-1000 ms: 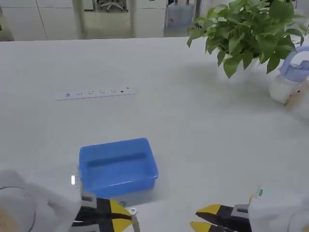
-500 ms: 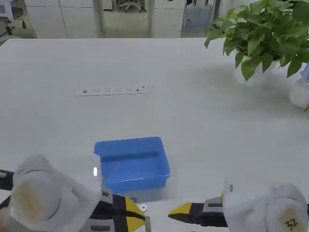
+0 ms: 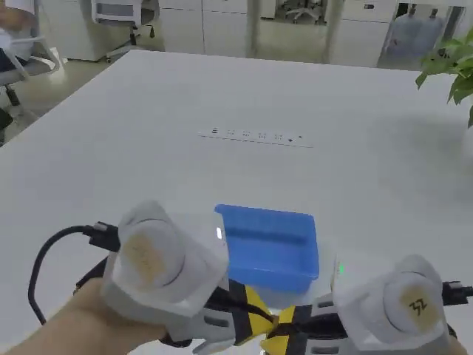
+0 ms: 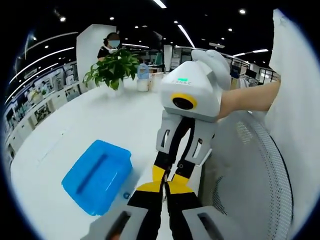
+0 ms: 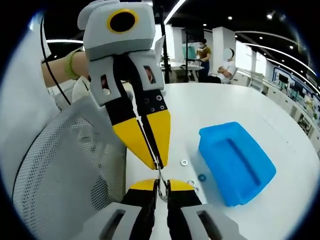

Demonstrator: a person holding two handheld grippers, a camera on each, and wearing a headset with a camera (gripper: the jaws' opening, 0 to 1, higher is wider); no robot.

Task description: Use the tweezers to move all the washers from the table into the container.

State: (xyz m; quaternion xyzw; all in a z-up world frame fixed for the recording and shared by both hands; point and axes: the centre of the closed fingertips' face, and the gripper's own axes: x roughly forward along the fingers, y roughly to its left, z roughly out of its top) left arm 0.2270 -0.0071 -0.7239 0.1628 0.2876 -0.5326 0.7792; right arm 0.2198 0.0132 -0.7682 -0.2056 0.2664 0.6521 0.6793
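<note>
Left tool [image 5: 156, 160] and right tool [image 5: 160, 186] both pinch tweezers [image 5: 159, 175] beside container [image 5: 237, 162]; likely regrip step, next needs tips over washer [image 5: 184, 162].

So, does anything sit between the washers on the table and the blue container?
Nothing visible does. The small silver metal washers lie on bare white table right beside the open blue rectangular plastic container.

The container [image 3: 267, 248] is bright blue, the surface [image 3: 148, 133] whitish; left tongs [image 5: 156, 161] and right tongs [image 4: 166, 176] are black, yellow-tipped; tweezers [image 5: 159, 175] silvery.
</note>
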